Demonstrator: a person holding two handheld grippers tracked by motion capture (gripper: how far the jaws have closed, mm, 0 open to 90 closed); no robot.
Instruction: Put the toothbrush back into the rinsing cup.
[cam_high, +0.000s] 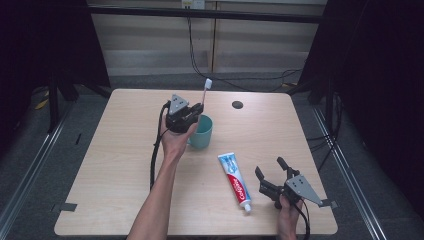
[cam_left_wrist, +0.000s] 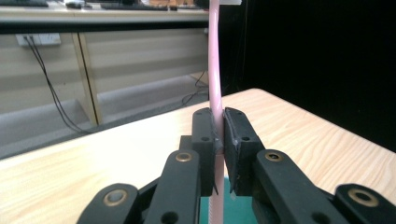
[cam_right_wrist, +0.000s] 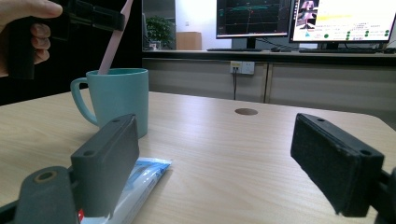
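Observation:
A pink toothbrush (cam_high: 205, 94) with a white head stands nearly upright, its lower end inside a teal mug (cam_high: 202, 131) near the middle of the table. My left gripper (cam_high: 196, 109) is shut on the toothbrush handle (cam_left_wrist: 215, 93) just above the mug (cam_left_wrist: 233, 210). In the right gripper view the same handle (cam_right_wrist: 111, 44) slants down into the mug (cam_right_wrist: 119, 98). A white, blue and red toothpaste tube (cam_high: 236, 181) lies flat to the right of the mug. My right gripper (cam_high: 270, 167) is open near the front right, with the tube (cam_right_wrist: 140, 182) by its left jaw.
A round cable hole (cam_high: 237, 104) sits in the wooden table (cam_high: 115, 165) at the back right. Cables (cam_high: 195, 55) hang behind the table. Dark curtains flank both sides. Monitors (cam_right_wrist: 299, 21) stand on a far desk.

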